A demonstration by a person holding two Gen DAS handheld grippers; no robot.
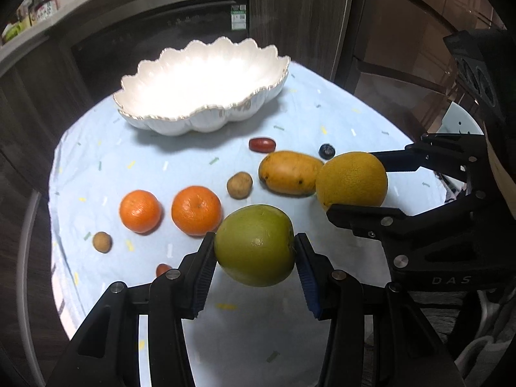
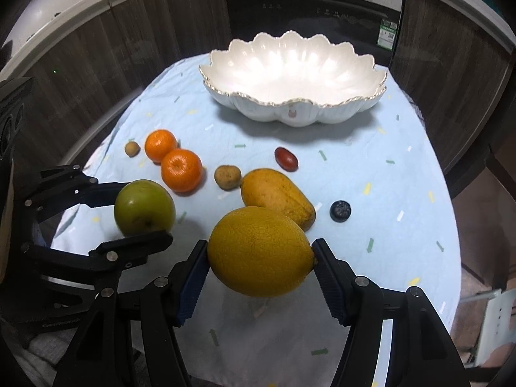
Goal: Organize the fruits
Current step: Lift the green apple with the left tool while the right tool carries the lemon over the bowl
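A green apple [image 1: 254, 245] is pinched between the blue pads of the left gripper [image 1: 254, 258] and held off the cloth [image 1: 338, 122], its shadow lying below it. A lemon [image 2: 260, 251] is clamped likewise in the right gripper [image 2: 260, 267], also lifted clear of the cloth. The two grippers are held side by side, the apple to the left of the lemon. A white scalloped bowl [image 2: 290, 109] with a gold rim is set at the far side of the table, with nothing seen inside it. Between the bowl and the grippers, loose fruit is spread over the cloth: a mango [image 2: 277, 196] just behind the lemon, two oranges [image 1: 140, 211] [image 1: 196, 209] close together to the left, a small brown fruit [image 1: 239, 185] between the mango and the nearer orange, another [image 1: 102, 242] at the left edge, a red date [image 2: 285, 158] nearer the bowl, and a blueberry [image 2: 340, 210] to the right of the mango. A second reddish fruit [image 1: 163, 269] is partly hidden behind the left gripper's finger.
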